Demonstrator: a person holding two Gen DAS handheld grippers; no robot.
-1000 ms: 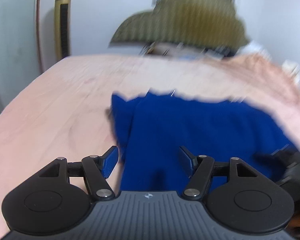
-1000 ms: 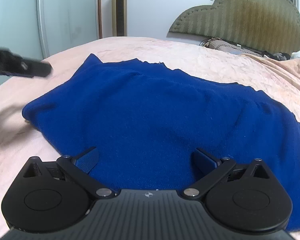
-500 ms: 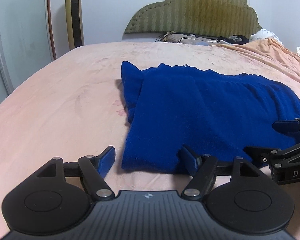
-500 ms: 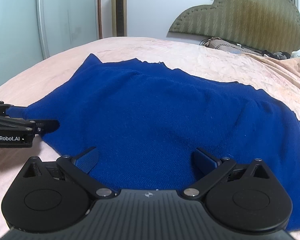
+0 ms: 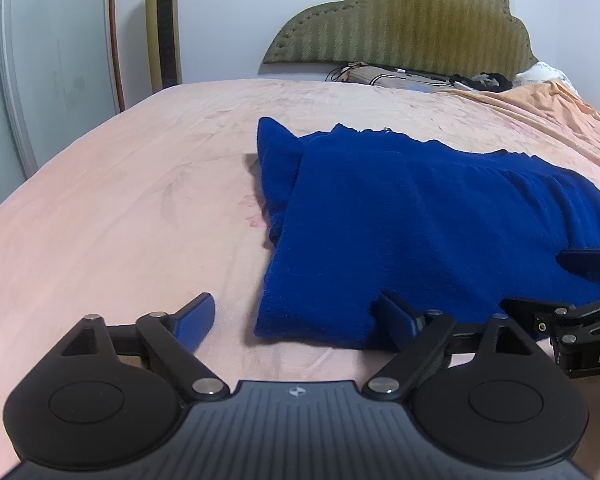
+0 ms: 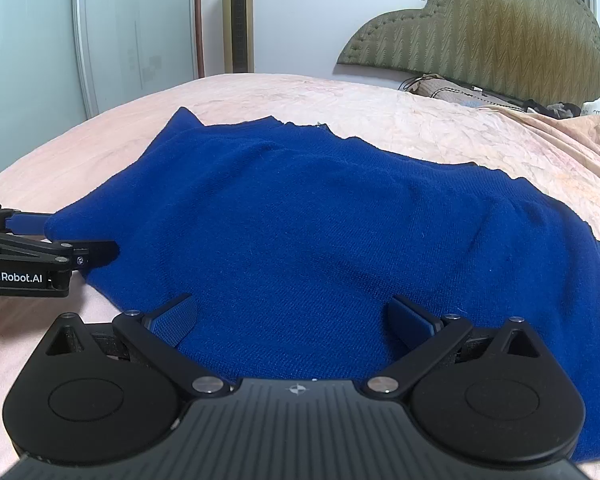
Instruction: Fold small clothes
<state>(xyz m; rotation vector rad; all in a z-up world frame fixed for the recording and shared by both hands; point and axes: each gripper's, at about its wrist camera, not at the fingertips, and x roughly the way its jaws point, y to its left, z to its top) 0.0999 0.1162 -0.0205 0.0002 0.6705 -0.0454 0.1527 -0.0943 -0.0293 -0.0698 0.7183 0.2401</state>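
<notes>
Blue knit sweater (image 6: 320,232) lies spread flat on the pink bedsheet (image 5: 120,208), near corner toward you, one sleeve folded along its left edge. Your left gripper (image 5: 296,318) sits low at that near-left corner, jaws wide and just been opening; the corner lies between the blue pads (image 5: 194,320), the right pad on or at the knit, the left one on bare sheet, nothing pinched. Your right gripper (image 6: 294,320) hovers over the sweater's near hem, jaws spread, gripping nothing. Padded olive headboard (image 6: 500,32) at the far end, gold tower fan (image 5: 163,28) against the wall.
</notes>
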